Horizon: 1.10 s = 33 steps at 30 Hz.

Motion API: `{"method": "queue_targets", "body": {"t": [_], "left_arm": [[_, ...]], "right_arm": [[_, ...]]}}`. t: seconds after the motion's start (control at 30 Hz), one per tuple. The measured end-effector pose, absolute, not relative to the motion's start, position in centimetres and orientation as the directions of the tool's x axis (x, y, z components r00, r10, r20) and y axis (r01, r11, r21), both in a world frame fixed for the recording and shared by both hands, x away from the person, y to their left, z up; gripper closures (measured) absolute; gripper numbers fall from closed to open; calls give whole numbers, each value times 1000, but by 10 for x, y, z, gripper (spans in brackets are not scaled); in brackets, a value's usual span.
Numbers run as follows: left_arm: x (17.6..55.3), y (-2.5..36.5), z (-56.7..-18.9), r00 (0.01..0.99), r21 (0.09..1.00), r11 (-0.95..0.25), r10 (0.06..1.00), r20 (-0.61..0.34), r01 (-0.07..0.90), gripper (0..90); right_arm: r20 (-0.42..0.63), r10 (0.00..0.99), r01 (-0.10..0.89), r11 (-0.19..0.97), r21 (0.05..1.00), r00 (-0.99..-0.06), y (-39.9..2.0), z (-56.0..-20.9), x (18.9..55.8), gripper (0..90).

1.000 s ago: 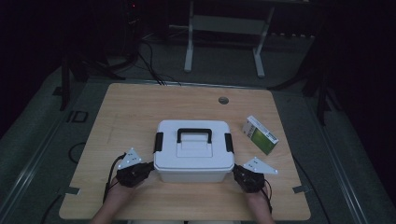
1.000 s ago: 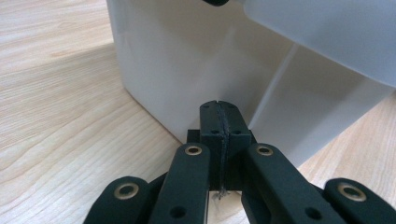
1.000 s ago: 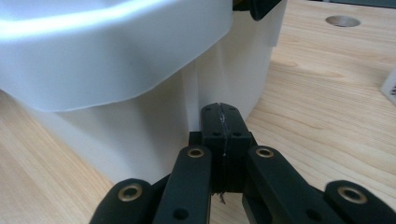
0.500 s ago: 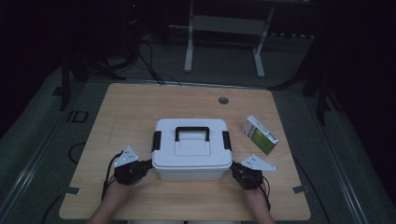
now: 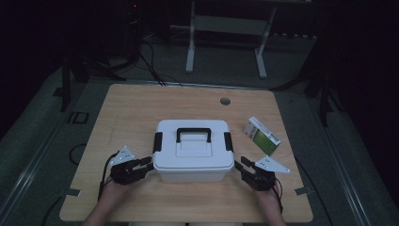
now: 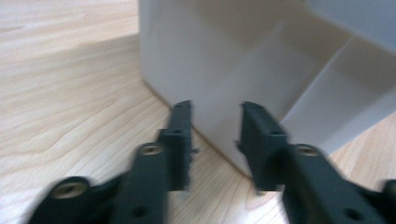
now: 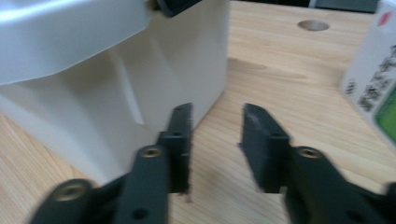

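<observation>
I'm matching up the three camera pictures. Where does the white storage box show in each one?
High view: white storage box at table centre, between both grippers.
Left gripper view: its wall fills the upper right, ahead of the jaws.
Right gripper view: its wall fills the upper left.
Shared landmark: the wooden tabletop.

Storage box [image 5: 194, 149] between open tabletop [image 5: 131, 108]

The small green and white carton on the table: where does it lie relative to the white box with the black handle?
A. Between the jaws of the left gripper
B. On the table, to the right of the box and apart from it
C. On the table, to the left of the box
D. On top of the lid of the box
B: in the high view the small green and white carton lies flat on the table, right of the white box, with bare wood between them.
</observation>
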<state>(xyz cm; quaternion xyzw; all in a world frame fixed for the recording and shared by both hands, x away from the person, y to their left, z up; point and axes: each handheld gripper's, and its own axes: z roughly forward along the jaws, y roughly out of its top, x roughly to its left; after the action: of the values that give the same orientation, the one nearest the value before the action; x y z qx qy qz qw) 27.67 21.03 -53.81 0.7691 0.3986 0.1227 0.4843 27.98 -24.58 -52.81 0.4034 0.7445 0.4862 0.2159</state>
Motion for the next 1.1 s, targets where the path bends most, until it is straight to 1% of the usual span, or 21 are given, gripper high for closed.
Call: {"method": "queue_targets", "body": {"t": [0.03, 0.07, 0.1, 0.13, 0.17, 0.2, 0.23, 0.27, 0.3, 0.33, 0.37, 0.47, 0.53, 0.57, 0.6, 0.63, 0.67, 0.77, 0.93, 1.03, 1.1], "left_arm": [[276, 214, -538, 649, 833, -221, 733, -202, 508, 554], [276, 214, -538, 649, 833, -221, 733, -202, 508, 501], [276, 215, -538, 650, 827, -222, 731, -209, 516, 456], [276, 216, -538, 650, 820, -236, 733, -202, 521, 456], [276, 219, -537, 644, 811, -246, 739, -196, 530, 398], [276, 219, -537, 644, 811, -246, 739, -196, 530, 368], [277, 223, -536, 646, 796, -261, 736, -201, 546, 365], [277, 223, -536, 646, 796, -261, 736, -201, 546, 359], [277, 227, -534, 650, 788, -272, 732, -203, 553, 334], [277, 227, -534, 650, 788, -272, 732, -203, 553, 329], [277, 230, -533, 658, 777, -294, 728, -195, 557, 326], [278, 233, -531, 669, 763, -311, 714, -206, 567, 286], [279, 235, -529, 678, 750, -332, 705, -205, 572, 280], [280, 236, -527, 690, 736, -364, 698, -191, 571, 274], [280, 236, -527, 690, 736, -364, 698, -191, 571, 273], [281, 237, -526, 703, 714, -393, 684, -194, 579, 273], [281, 237, -526, 703, 714, -393, 684, -194, 579, 273], [282, 237, -523, 723, 667, -464, 671, -164, 582, 273], [284, 240, -520, 725, 631, -496, 670, -158, 596, 273], [287, 244, -516, 726, 581, -539, 673, -140, 611, 272], [288, 247, -513, 729, 562, -556, 672, -131, 613, 273]], "right_arm": [[66, 805, 384, 208, 899, -589, -251, -526, 278, 464], [66, 805, 384, 208, 899, -589, -251, -526, 278, 464], [74, 792, 379, 205, 902, -605, -256, -526, 275, 362], [74, 792, 379, 205, 902, -605, -256, -526, 275, 362], [102, 766, 382, 196, 903, -635, -261, -528, 273, 231], [102, 766, 382, 196, 903, -635, -261, -528, 273, 231], [97, 750, 383, 218, 898, -654, -262, -529, 271, 201], [97, 750, 383, 218, 898, -654, -262, -529, 271, 201], [99, 735, 380, 225, 897, -671, -264, -531, 269, 161], [99, 735, 380, 225, 897, -671, -264, -531, 269, 161], [88, 707, 367, 253, 895, -702, -265, -531, 267, 139], [98, 690, 356, 241, 903, -717, -268, -531, 265, 139], [94, 698, 351, 235, 906, -710, -274, -531, 264, 139], [98, 709, 354, 223, 908, -698, -279, -531, 263, 138], [98, 709, 354, 223, 908, -698, -279, -531, 263, 138], [102, 723, 360, 212, 908, -684, -286, -531, 262, 138], [102, 723, 360, 212, 908, -684, -286, -531, 262, 138], [102, 742, 376, 212, 902, -663, -296, -533, 259, 139], [112, 752, 396, 209, 894, -650, -305, -537, 254, 139], [119, 754, 406, 207, 890, -646, -309, -541, 251, 139], [123, 758, 411, 202, 889, -640, -309, -541, 252, 139]]}}
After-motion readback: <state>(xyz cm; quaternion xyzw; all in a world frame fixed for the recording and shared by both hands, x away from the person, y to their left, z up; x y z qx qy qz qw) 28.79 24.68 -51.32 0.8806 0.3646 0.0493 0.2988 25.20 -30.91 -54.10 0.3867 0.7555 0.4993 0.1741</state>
